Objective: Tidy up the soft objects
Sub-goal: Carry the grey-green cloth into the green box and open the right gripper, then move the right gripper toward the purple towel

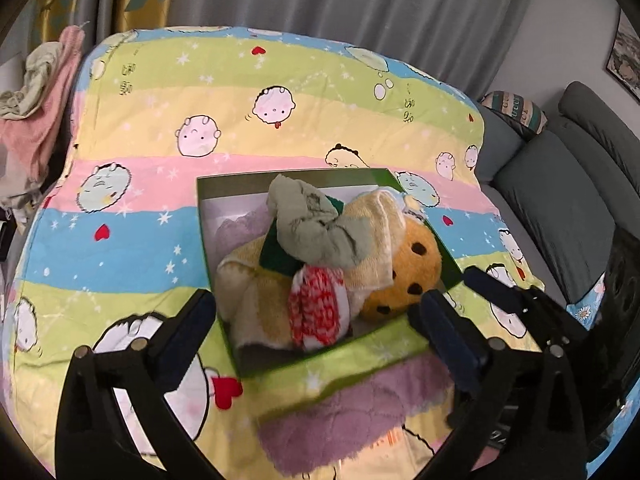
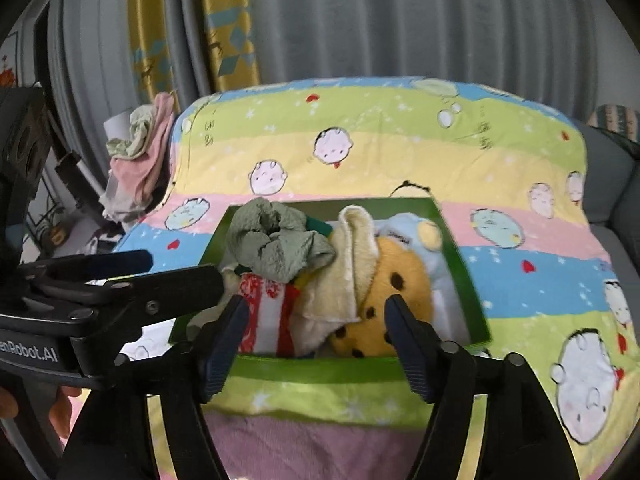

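A green box [image 1: 320, 356] [image 2: 460, 256] sits on the cartoon bedsheet and holds a heap of soft things: a sage green cloth [image 1: 316, 220] [image 2: 276, 248] on top, a pale yellow towel [image 1: 372, 248] [image 2: 348, 276], a red and white cloth [image 1: 316, 312] [image 2: 264, 312] and an orange spotted plush [image 1: 404, 276] [image 2: 384, 300]. My left gripper [image 1: 316, 308] is open and empty, its fingers either side of the box's near end. My right gripper [image 2: 316, 320] is open and empty at the box's near edge. A purple towel [image 1: 336, 420] [image 2: 312, 444] lies in front of the box.
The striped cartoon sheet [image 1: 280, 80] covers the bed. Pink and green cloths [image 1: 36, 96] [image 2: 140, 152] are piled at the far left. A grey sofa [image 1: 560, 184] with a patterned cushion stands to the right. Grey and yellow curtains [image 2: 360, 20] hang behind.
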The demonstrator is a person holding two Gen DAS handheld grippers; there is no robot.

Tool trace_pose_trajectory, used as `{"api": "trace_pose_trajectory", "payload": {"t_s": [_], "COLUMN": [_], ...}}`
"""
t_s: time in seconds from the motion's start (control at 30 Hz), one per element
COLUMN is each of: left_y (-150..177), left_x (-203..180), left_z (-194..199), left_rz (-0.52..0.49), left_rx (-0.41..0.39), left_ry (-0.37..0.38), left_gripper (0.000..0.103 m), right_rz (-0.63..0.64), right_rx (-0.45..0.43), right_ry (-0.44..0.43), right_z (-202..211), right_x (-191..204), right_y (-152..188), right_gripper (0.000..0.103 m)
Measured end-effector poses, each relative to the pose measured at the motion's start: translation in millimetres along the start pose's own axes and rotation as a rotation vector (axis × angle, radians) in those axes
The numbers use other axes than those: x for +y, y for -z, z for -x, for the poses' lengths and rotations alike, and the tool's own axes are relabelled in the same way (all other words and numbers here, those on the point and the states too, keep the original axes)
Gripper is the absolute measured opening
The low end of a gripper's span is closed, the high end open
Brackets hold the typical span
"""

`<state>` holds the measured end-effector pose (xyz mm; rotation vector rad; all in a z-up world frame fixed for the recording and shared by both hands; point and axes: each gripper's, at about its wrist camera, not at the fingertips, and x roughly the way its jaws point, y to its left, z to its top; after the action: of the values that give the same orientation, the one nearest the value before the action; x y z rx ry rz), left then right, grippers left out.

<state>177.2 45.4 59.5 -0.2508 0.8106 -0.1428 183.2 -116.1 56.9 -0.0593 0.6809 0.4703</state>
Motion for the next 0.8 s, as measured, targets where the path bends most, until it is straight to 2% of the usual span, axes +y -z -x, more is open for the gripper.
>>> {"api": "trace_pose_trajectory", "payload": {"t_s": [0.1,0.2,0.37,0.8], "left_y": [9.4,20.1,39.2,87.7], "left_x": [-1.0,0.1,3.2,28.4], "left_z": [14.8,30.6,45.0,34.4], "left_rz": [-0.003,-0.006,0.002,0.092], "left_rx": [-0.024,-0.054,-0.067,0.012], "left_ry": [-0.006,-0.014,-0.005,0.040], "left_gripper": [0.102,0.102,0.102,0.102], "right_rz": [0.012,0.018,0.029,0.041], "right_rx": [-0.013,-0.026,-0.035,-0.022], "right_ry": [0.024,0.052,0.077,0.138], "right_z": [15.6,32.7,55.0,72.2], "right_x": [1.3,2.4,5.9,2.8], "right_y": [4.1,8.6,16.6,37.3], "right_gripper": [0.075,0.081,0.083,0.085]}}
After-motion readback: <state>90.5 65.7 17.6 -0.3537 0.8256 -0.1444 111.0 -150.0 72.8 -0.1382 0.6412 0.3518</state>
